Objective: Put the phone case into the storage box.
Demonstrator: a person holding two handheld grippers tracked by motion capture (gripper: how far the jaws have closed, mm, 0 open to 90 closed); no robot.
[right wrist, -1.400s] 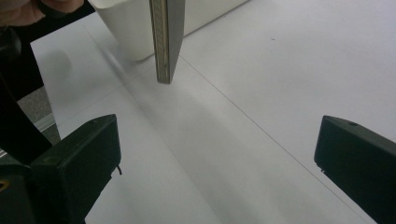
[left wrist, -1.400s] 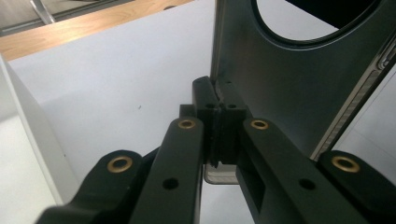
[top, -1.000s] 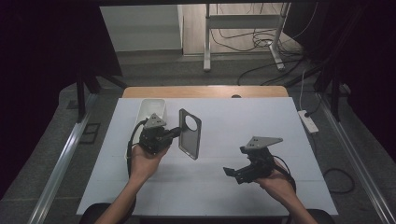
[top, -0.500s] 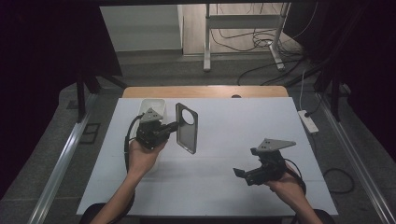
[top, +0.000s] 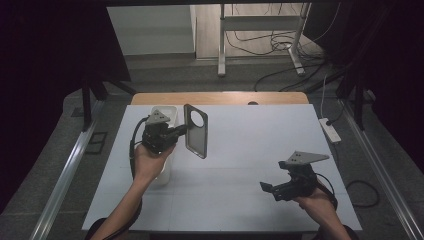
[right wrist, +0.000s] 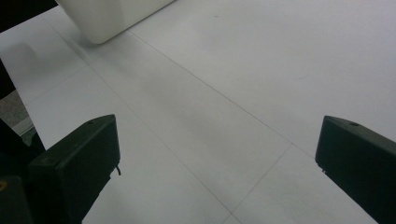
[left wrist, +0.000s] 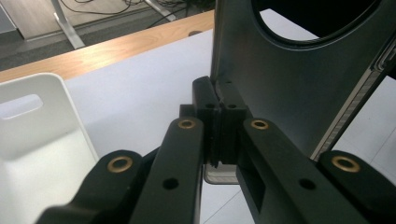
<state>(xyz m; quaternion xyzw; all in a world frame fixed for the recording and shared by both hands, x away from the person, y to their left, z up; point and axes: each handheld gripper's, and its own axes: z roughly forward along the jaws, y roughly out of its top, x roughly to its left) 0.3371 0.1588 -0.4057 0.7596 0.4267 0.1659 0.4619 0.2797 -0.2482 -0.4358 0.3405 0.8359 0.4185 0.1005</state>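
Meanwhile, left claw still clenched the dark phone case upright at upper left beside the white bin, while right claw, released, had drifted toward the surface's lower right.

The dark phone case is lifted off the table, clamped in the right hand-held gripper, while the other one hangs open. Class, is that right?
Wrong hand. The left hand-held gripper clamps the dark phone case; the left gripper view shows its jaws shut on the edge. The right hand-held gripper hangs open.
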